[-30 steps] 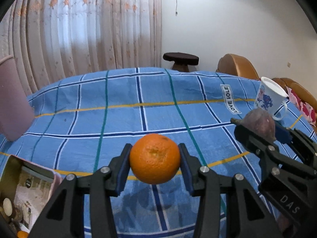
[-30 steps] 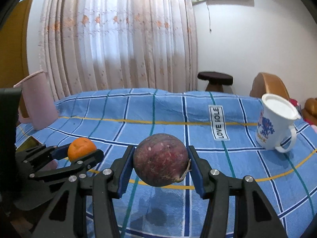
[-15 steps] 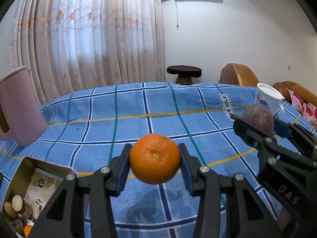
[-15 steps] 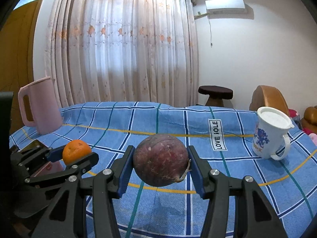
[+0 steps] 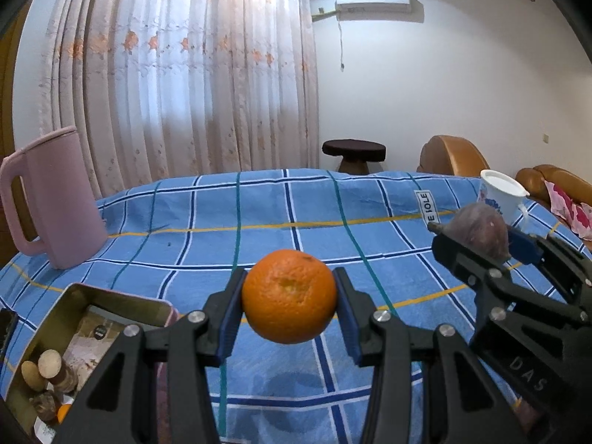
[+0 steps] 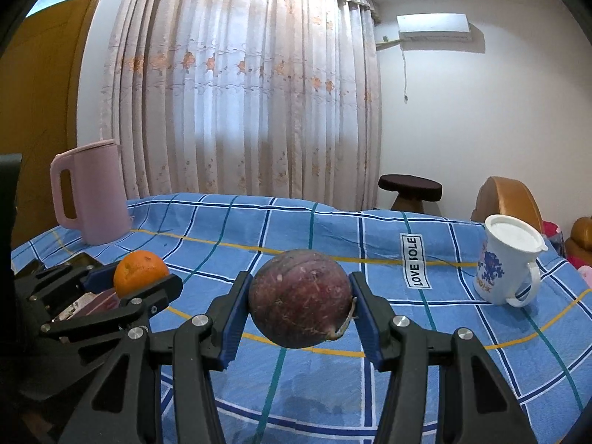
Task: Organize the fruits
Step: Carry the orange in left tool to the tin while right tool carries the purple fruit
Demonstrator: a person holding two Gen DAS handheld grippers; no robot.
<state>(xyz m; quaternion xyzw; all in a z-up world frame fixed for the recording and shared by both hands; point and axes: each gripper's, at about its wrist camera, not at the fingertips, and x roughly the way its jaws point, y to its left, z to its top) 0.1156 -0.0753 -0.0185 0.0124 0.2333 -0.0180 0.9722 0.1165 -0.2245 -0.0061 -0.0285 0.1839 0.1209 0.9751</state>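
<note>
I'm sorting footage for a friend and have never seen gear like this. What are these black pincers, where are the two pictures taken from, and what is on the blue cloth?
There is no robot here: a person holds one pair of tongs in each hand, each with a fisheye camera looking along its fingers. The left tongs grip an orange; the right tongs grip a dark purple fruit. Each camera also catches the other pair at its edge. On the blue checked cloth stand a pink jug and a white mug. An open metal tin with small items inside lies at the left.
</note>
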